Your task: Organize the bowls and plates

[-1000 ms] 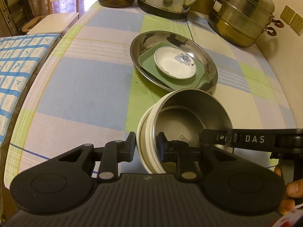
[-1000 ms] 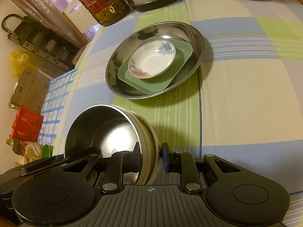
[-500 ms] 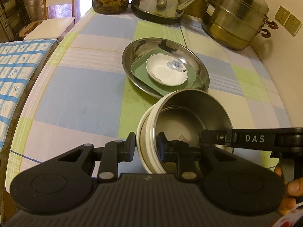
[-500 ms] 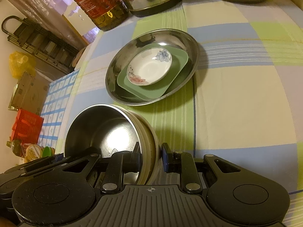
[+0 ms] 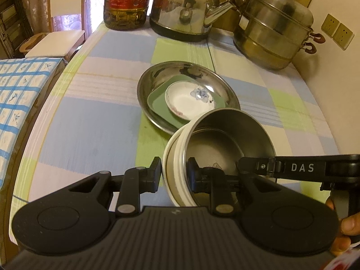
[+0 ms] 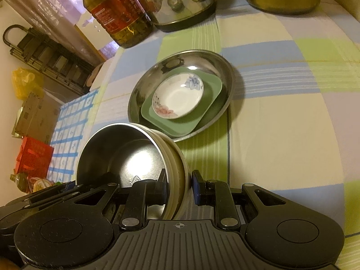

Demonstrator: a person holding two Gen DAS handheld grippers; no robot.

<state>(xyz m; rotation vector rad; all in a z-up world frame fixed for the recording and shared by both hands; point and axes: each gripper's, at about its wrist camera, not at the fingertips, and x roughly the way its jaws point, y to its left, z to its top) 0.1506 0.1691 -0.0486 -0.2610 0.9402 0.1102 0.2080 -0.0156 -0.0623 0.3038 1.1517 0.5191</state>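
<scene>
Left gripper (image 5: 174, 177): it is gripping the left wall of the bowl, one finger outside on the cream wall and the other inside against the steel lining; its jaws are closed on the rim.
Right gripper (image 6: 180, 186): it is clamping the opposite wall of the same bowl, with one finger inside and one outside, so the jaws are closed on that rim.
Bowl (image 5: 227, 144): a steel-lined bowl with a cream outer shell is hanging between the two grippers, tilted so its mouth is facing the cameras, just in front of the steel basin; whether its base is touching the tablecloth is hidden by the grippers.
Steel basin (image 5: 155, 78): it is sitting on the tablecloth near the middle of the table, holding a stack.
Green plate (image 6: 202, 110): a rounded square plate is lying inside the basin.
Small dish (image 6: 177, 94): a white dish with painted flowers is resting on the green plate.
Tablecloth (image 5: 90, 121): checked in blue, green and cream, it is covering the table.
Back of table: an oil bottle (image 5: 128, 2), a kettle (image 5: 186, 9) and a stacked steamer pot (image 5: 274, 27) are standing in a row.
Person's hand (image 5: 346, 220): fingers are showing at the right edge, beside the other gripper's handle.
</scene>
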